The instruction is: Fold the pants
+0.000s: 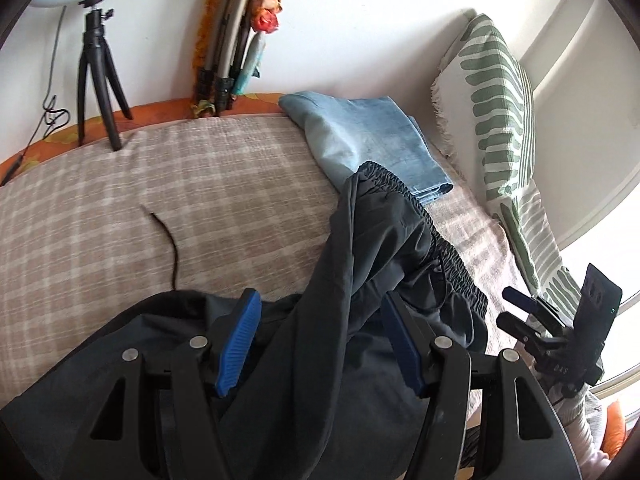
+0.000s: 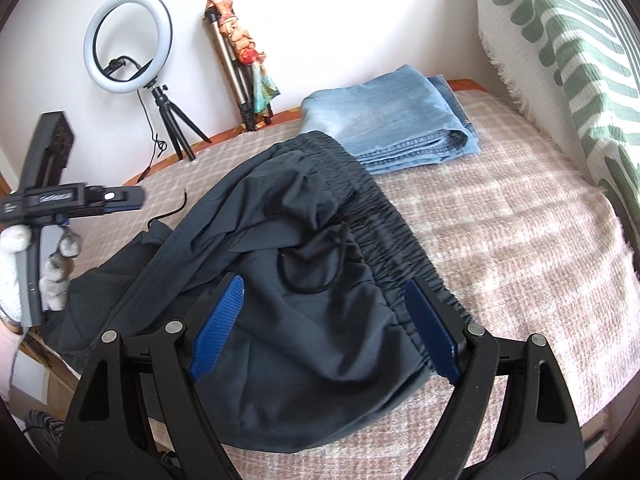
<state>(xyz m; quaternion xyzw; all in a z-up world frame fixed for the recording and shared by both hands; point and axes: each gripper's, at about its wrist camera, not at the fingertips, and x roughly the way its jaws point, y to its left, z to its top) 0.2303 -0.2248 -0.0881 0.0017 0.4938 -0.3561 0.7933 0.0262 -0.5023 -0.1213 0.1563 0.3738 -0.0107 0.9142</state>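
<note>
Starting step: black track pants (image 2: 304, 264) lie crumpled; we hold left gripper (image 1: 320, 344) and right gripper (image 2: 324, 328) spread, gripping nothing; next, we judge, pinch the waistband (image 2: 384, 216) and flatten.

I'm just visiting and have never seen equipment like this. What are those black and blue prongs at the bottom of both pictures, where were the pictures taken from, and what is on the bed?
No robot here: a person holds a hand-operated claw in each hand, and each claw carries a wide-angle camera looking forward along its two blue-padded fingers. One picture is from the left claw, the other from the right claw. In the right view you can also see the person's gloved left hand gripping its tool.

On the checked bedspread lie crumpled dark pants with an elastic waistband, the ones to be folded. Behind them sit folded blue jeans, with a green-striped pillow to the right and a ring light on a small tripod by the wall.

Both claws are open above the dark pants; neither holds anything.
</note>
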